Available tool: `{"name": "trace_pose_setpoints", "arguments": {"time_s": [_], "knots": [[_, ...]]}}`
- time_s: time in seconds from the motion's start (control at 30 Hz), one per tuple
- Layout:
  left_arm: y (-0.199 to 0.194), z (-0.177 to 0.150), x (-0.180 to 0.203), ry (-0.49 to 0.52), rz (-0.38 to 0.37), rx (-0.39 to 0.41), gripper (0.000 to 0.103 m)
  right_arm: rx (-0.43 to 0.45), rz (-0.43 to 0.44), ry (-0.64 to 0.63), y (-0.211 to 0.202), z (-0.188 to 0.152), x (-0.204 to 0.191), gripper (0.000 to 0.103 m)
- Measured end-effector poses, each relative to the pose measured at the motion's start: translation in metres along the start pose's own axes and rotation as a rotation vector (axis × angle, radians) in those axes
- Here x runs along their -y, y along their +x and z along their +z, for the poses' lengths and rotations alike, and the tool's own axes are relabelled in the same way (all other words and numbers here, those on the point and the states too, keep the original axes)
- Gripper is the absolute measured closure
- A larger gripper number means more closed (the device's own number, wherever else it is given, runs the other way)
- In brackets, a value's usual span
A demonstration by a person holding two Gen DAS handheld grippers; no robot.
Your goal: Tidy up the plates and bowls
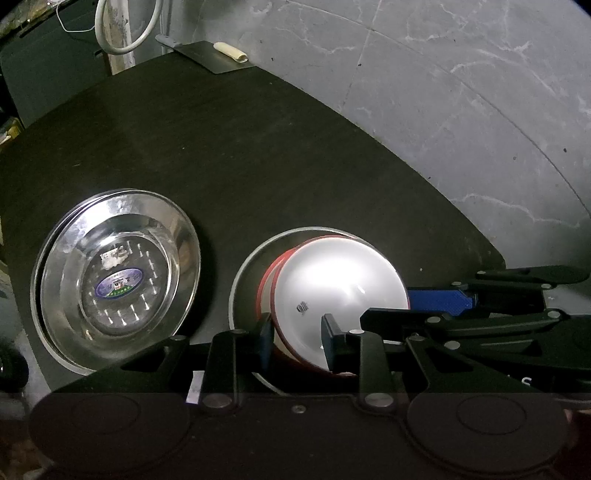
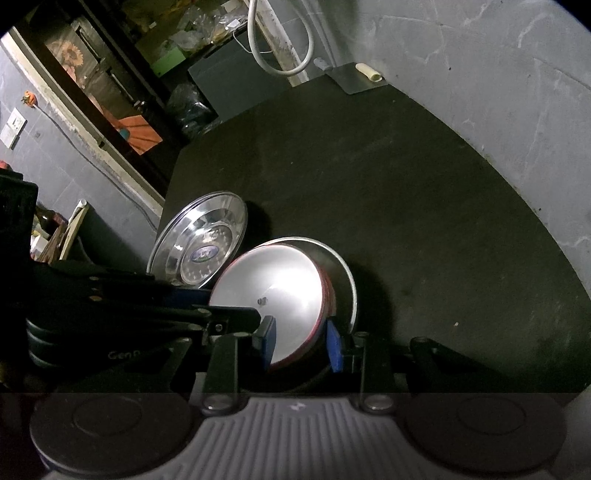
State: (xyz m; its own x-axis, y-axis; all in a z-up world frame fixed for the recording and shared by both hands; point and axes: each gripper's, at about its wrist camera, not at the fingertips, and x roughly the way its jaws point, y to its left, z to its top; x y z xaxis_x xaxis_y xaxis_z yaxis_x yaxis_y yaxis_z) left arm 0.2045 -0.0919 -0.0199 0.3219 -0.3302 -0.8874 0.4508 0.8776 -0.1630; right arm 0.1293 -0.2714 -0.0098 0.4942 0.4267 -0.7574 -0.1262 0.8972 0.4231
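Observation:
Nested white bowls with red rims (image 1: 332, 280) (image 2: 280, 280) sit in a steel plate (image 1: 240, 273) (image 2: 349, 280) on the dark table; I cannot tell if they rest on it. My left gripper (image 1: 295, 332) (image 2: 232, 304) straddles their near-left rim, one pad outside and one finger inside, shut on it. My right gripper (image 2: 301, 343) (image 1: 386, 306) is shut on the opposite rim, its blue pad on the red outer wall. A stack of shiny steel plates (image 1: 118, 273) (image 2: 199, 236) with a blue sticker lies just left of the bowls.
The dark tabletop (image 1: 258, 155) stretches away behind the dishes. Its curved edge drops to grey marbled floor (image 1: 461, 92) on the right. A flat metal sheet with a cream roll (image 1: 218, 59) lies at the far edge, beside a white hose (image 1: 122, 33). Cluttered shelves (image 2: 92, 85) stand left.

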Motion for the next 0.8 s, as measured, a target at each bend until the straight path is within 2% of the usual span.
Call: {"name": "trace_pose_setpoints", "arguments": {"time_s": [0.8], "knots": [[0.0003,0.0005,-0.0014,-0.009,0.01,-0.015,0.07,-0.006,-0.003,0.014,0.0005,0.0001,-0.0024,0.069]]}}
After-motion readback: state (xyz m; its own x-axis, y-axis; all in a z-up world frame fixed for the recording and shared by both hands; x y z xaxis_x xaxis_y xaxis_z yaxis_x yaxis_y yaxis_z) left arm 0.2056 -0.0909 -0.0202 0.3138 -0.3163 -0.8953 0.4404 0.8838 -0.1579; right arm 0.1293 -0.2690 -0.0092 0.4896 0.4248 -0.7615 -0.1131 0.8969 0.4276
